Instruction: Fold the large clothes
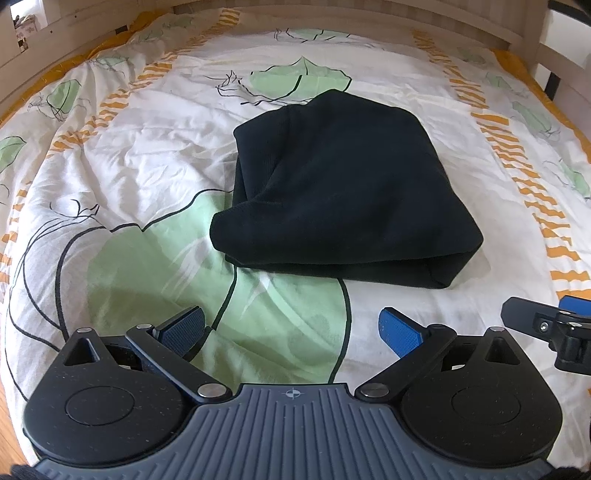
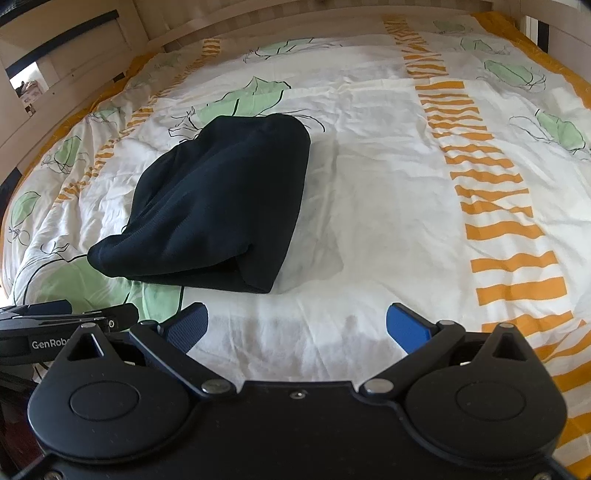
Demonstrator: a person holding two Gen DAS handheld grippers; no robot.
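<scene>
A bed (image 1: 122, 155) fills both views. Its cover is a wrinkled white duvet (image 2: 369, 184) printed with green leaves (image 1: 299, 79), thin black outlines and orange striped bands (image 2: 491, 206). A pale wooden bed frame (image 1: 369, 16) borders the far edge. Wooden flooring (image 1: 7, 417) shows at lower left.

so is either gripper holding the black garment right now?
No. The black garment lies folded on the duvet, with both sets of jaws open and short of it.

garment (image 1: 343, 192): black | duvet (image 1: 147, 155): white w/ green leaves, orange stripes
</scene>
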